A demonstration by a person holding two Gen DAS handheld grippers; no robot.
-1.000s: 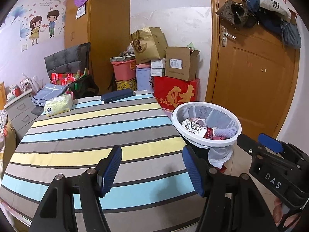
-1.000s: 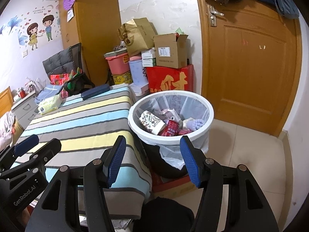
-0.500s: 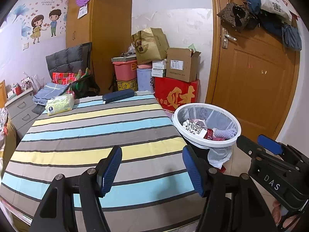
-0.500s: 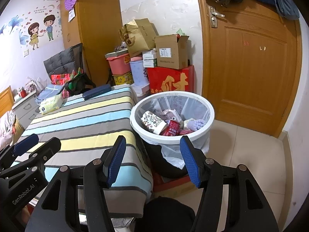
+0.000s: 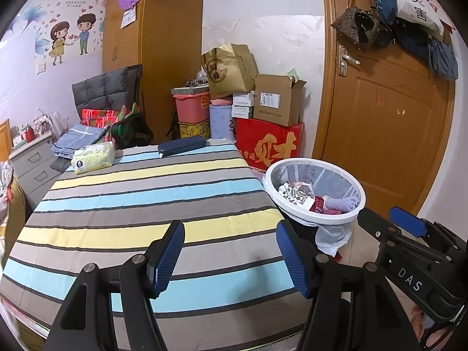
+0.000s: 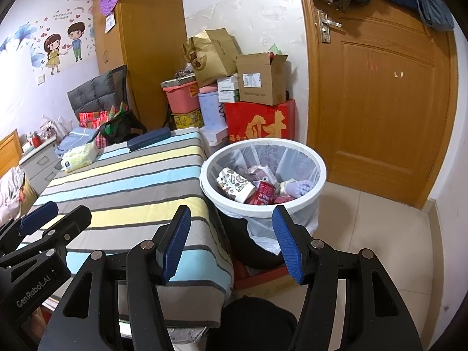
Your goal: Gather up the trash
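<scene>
Beside the striped counter [image 6: 122,187], at its 3 o'clock edge: white trash bin [image 6: 292,204] on the floor, lined with a thin bag and holding a patterned carton [image 6: 235,185], a red milk can [image 6: 261,194] and a purple knobbly piece [image 6: 299,188]. Left claw [image 5: 231,256] and right claw [image 6: 231,241] both spread wide, gripping nothing. Likely light, crushable stuff; best pinched across the carton's flat sides, gently.
</scene>
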